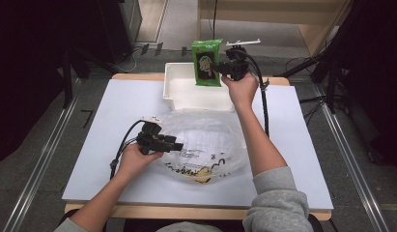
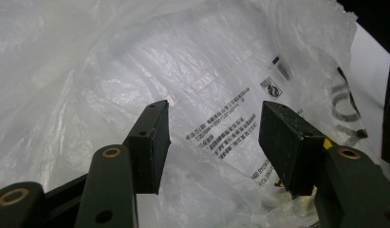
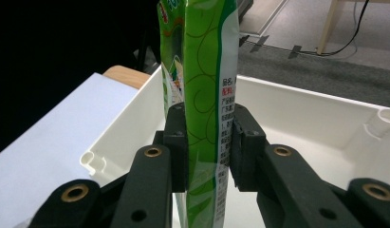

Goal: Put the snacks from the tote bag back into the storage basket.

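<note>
A green snack packet point(image 1: 207, 63) hangs upright over the white tray point(image 1: 176, 92) at the back of the table. My right gripper point(image 1: 215, 67) is shut on the packet's lower part. In the right gripper view the two pads press on both faces of the packet point(image 3: 207, 85), with the tray point(image 3: 316, 109) below and behind it. A clear plastic bag point(image 1: 205, 137) with black print lies crumpled in the middle of the table. My left gripper point(image 1: 177, 145) sits at the bag's left edge. Its jaws point(image 2: 214, 137) stand apart, with the bag's film point(image 2: 135, 61) loose between and beyond them.
The white table top point(image 1: 114, 121) has a wooden edge at front and back. Something yellow point(image 1: 203, 175) shows through the bag near its front. Cables trail from both grippers. Dark stands and floor rails flank the table.
</note>
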The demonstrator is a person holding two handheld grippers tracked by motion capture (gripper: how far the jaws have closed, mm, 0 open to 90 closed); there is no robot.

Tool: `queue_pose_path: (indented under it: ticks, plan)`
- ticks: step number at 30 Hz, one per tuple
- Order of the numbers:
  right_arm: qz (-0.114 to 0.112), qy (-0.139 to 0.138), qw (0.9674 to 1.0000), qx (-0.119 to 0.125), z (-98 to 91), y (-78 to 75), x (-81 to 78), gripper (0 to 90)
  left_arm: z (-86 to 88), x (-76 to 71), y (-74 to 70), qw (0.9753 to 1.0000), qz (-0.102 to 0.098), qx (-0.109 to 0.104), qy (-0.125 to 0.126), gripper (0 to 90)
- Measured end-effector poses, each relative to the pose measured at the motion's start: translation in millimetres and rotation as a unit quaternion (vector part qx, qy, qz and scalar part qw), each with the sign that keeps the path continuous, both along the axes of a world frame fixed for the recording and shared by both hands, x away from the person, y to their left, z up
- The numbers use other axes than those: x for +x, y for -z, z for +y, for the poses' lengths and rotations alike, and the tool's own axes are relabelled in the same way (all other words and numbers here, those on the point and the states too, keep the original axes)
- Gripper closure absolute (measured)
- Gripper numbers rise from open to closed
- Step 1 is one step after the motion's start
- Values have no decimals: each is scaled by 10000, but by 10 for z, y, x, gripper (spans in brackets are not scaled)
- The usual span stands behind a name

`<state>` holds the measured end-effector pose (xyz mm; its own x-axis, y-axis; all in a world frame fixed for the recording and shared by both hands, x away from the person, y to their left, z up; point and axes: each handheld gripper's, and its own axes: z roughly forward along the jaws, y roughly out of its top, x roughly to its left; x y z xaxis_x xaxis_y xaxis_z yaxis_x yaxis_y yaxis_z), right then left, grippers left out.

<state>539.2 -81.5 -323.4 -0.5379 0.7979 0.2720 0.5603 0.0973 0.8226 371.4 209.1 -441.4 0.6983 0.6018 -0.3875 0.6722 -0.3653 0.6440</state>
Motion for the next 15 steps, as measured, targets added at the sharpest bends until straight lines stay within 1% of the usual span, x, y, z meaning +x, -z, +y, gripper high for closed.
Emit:
queue_pose_path:
  ticks: [3,4,5,7,10,12,13,14,15]
  plan:
    - [30,2,9999,130,13,68,70,737,-9,-11,16,10000,7,47,21,449]
    - [132,14,9998,178,13,92,113,737,-10,-12,20,10000,25,47,23,449]
    - [176,29,9997,171,18,106,140,737,-11,-15,22,10000,22,45,19,449]
    - [145,67,9998,143,35,120,180,738,-9,-21,25,10000,16,60,23,449]
    - [158,78,9998,70,71,119,236,738,-1,-22,31,10000,9,84,27,449]
    - [98,126,9999,52,95,125,257,738,4,-25,29,10000,15,62,16,449]
    - [105,132,9998,73,102,131,271,738,7,-27,23,10000,8,86,15,449]
    - [154,125,9998,37,109,135,288,737,8,-28,24,10000,-10,60,15,449]
    - [163,129,9998,-9,118,141,300,737,10,-31,19,9999,-29,97,10,449]
